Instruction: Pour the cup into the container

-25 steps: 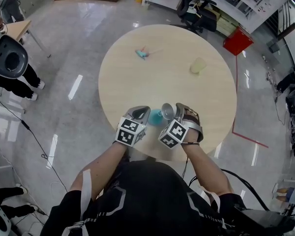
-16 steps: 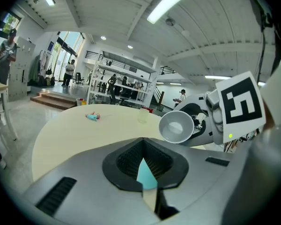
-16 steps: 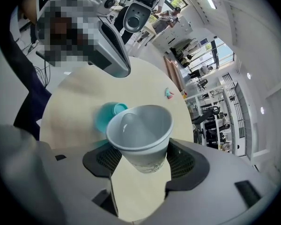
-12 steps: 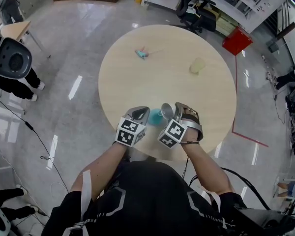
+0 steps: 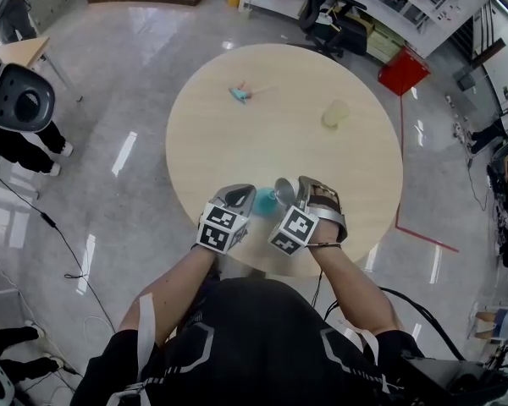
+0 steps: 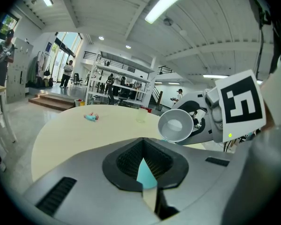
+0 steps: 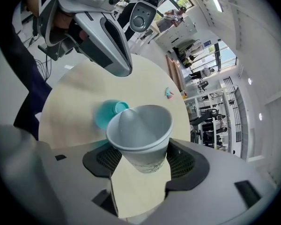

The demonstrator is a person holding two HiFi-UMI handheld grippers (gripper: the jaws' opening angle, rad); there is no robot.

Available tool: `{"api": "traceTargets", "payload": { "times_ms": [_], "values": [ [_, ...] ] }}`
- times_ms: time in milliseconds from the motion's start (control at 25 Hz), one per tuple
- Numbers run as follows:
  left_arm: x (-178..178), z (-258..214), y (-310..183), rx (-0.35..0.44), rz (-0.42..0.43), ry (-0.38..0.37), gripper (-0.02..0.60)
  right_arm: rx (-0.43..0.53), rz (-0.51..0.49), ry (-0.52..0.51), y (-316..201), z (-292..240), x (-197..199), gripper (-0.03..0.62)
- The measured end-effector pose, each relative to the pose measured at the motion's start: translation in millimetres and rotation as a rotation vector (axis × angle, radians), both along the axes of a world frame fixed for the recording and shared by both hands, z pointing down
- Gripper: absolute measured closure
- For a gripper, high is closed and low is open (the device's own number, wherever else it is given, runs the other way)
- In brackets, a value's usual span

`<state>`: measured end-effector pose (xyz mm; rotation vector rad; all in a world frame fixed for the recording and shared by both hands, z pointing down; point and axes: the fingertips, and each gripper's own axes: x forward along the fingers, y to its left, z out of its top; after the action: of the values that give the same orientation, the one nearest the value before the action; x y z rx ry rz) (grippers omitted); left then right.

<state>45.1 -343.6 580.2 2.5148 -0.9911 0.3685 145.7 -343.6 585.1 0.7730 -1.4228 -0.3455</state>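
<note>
A grey paper cup (image 5: 284,188) hangs tilted over the near edge of the round table (image 5: 322,155), its mouth turned toward my left gripper. My right gripper (image 5: 300,191) is shut on its lower body; the right gripper view shows the cup (image 7: 139,128) wedged between the pads (image 7: 180,161). I see no contents inside it. A teal container (image 5: 265,200) stands just left of the cup on the table. My left gripper (image 5: 249,196) is shut on its wall, and teal (image 6: 145,175) fills the narrow gap between the jaws. The left gripper view faces the cup's mouth (image 6: 175,124).
A pale translucent cup (image 5: 336,112) stands at the table's far right, and a small teal and pink object (image 5: 240,92) lies at the far left. People and office furniture surround the table on the shiny floor.
</note>
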Motion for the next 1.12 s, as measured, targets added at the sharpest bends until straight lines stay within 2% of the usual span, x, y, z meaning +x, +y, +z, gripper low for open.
{"api": "traceTargets", "payload": {
  "times_ms": [1120],
  "values": [
    [4.8, -1.5, -3.4, 0.002, 0.006, 0.013, 0.589, 0.014, -0.004, 0.038, -6.2, -4.7, 5.9, 0.29]
  ]
}}
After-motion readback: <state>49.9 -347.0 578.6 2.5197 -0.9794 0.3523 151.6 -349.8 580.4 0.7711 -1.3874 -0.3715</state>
